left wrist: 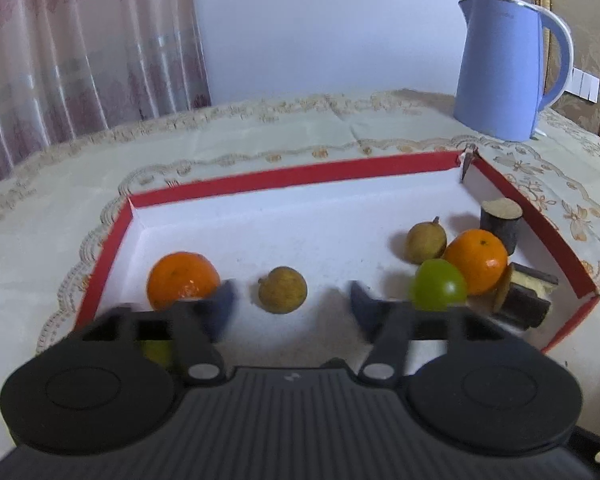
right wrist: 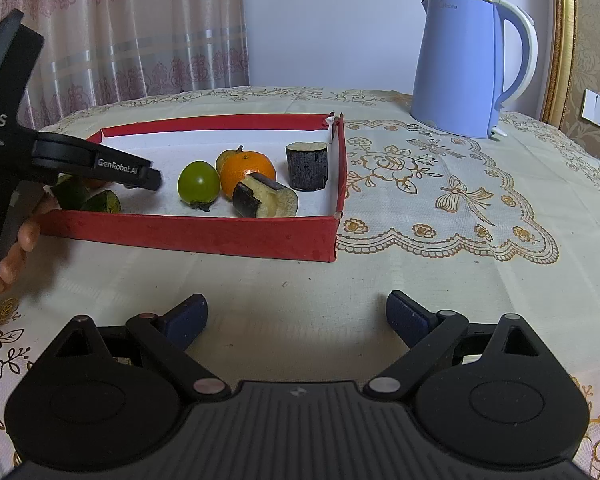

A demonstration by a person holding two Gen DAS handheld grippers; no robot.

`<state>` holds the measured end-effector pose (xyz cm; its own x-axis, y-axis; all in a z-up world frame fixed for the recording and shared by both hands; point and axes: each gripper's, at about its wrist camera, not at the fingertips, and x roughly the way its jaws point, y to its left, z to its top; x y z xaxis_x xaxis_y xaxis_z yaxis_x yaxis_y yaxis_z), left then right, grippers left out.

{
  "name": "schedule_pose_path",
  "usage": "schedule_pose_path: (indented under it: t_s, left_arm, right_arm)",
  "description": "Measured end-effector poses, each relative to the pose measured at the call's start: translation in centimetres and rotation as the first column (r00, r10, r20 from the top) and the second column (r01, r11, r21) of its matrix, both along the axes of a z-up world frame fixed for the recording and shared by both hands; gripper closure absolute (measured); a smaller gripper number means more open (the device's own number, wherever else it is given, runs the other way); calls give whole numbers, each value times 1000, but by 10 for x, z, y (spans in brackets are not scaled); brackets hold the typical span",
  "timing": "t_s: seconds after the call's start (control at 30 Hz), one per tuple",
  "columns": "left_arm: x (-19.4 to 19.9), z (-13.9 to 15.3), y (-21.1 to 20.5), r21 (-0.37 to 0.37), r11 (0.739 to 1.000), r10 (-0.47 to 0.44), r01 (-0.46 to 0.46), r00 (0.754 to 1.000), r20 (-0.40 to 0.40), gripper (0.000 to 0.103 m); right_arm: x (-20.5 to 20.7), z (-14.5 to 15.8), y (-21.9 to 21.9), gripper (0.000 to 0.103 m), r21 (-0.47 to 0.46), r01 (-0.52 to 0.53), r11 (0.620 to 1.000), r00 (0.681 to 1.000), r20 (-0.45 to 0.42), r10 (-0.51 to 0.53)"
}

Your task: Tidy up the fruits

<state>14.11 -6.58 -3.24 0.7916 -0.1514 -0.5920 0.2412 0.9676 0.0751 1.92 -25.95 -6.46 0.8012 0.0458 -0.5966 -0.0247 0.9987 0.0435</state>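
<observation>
Two oranges (left wrist: 183,280), two brown fruits (left wrist: 283,289), one green fruit (left wrist: 438,289), two eggplant chunks (left wrist: 500,226), one kettle (left wrist: 504,68).

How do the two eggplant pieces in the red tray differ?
The far eggplant piece stands upright on a cut end, its pale top facing up; the near eggplant piece lies tipped on its side, cut flesh facing the camera. The far one is a plain cylinder; the near one looks irregular, with a notch cut into it. The far one stands by the tray's right wall; the near one sits against the orange. Both have dark skin and pale flesh.
</observation>
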Motion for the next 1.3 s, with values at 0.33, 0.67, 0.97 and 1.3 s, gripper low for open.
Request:
schedule_pose_path:
  t_s: [0.33,0.67,0.97,1.3]
  left_arm:
    - [-39,13,18,-7,998,60,-60,996,65,12]
    - [-97,23,36,-17,992,127,-126,987,103,4]
    - [-126,29,42,-41,990,139,-136,985,99,0]
    - [-133,25,50,-51,985,170,-167,983,70,0]
  right_arm:
    - [0,0,0,6,0,0,1000,1000,0,0]
    - [0,0,1,6,-3,0,1000,1000,2,0]
    - [-22,12,26,6,17,24,1000,999,47,-25]
    - [-22,31,44,5,-37,171,985,981,97,-167]
